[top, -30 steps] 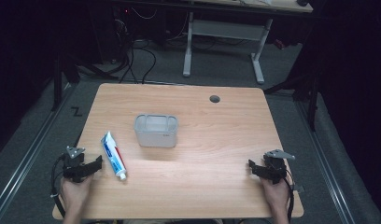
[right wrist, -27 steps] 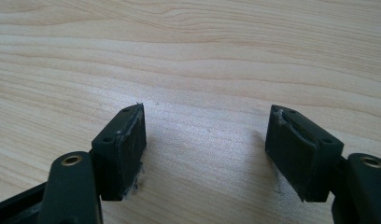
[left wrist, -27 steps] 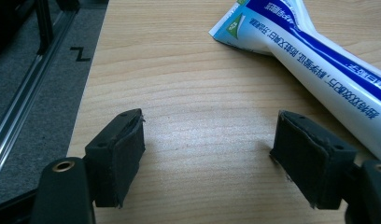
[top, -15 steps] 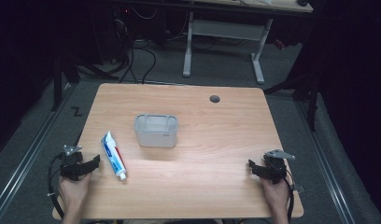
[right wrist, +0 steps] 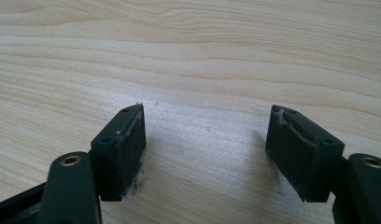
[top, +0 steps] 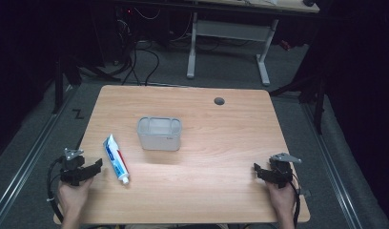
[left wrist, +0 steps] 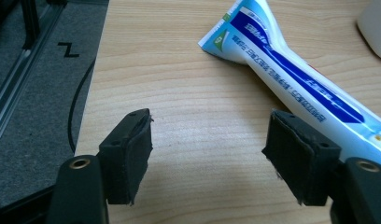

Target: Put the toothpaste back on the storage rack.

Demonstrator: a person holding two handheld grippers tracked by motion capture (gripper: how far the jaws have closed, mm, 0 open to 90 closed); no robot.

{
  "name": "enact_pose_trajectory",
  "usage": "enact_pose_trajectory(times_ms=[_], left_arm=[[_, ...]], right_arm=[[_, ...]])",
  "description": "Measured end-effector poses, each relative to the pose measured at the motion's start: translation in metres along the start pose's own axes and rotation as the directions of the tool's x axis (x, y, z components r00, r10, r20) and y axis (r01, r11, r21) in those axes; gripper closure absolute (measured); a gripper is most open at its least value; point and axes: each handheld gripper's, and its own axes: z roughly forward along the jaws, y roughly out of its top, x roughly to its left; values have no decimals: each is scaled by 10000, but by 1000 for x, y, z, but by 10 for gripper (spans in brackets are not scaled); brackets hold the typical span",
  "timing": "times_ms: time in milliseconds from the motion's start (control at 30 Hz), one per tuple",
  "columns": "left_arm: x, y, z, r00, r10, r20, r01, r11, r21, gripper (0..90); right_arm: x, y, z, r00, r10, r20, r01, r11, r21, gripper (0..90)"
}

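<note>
The toothpaste tube (top: 116,159) is laid flat on the table (top: 207,200), just right of the left gripper (top: 97,167), its long axis running away from the person. That gripper's jaws are held apart with nothing between them, and it is by far the nearer. The right gripper (top: 257,170) is likewise kept open and empty.

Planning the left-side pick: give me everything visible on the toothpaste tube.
The toothpaste tube is a soft-looking plastic tube, white with blue bands, a red accent and small print. It lies flat on the wooden table, left of the translucent bin and apart from it. Its flat crimped end points away from the person; the small white cap points toward the near edge. In the left gripper view it runs diagonally past the right jaw of the left gripper, which stands open over bare wood. Nothing touches the tube but the table.
</note>
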Motion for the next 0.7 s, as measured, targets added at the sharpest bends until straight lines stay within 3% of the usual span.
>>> enact_pose_trajectory(times_ms=[333,700], left_arm=[[-4,1,-17,9996,-136,251,144,9994,-323,326],[-16,1,-32,9991,377,216,-375,9993,-62,347]], right_arm=[[0,0,0,10000,29,-8,-29,10000,-6,286],[0,0,0,10000,2,-15,-2,10000,-16,285]])
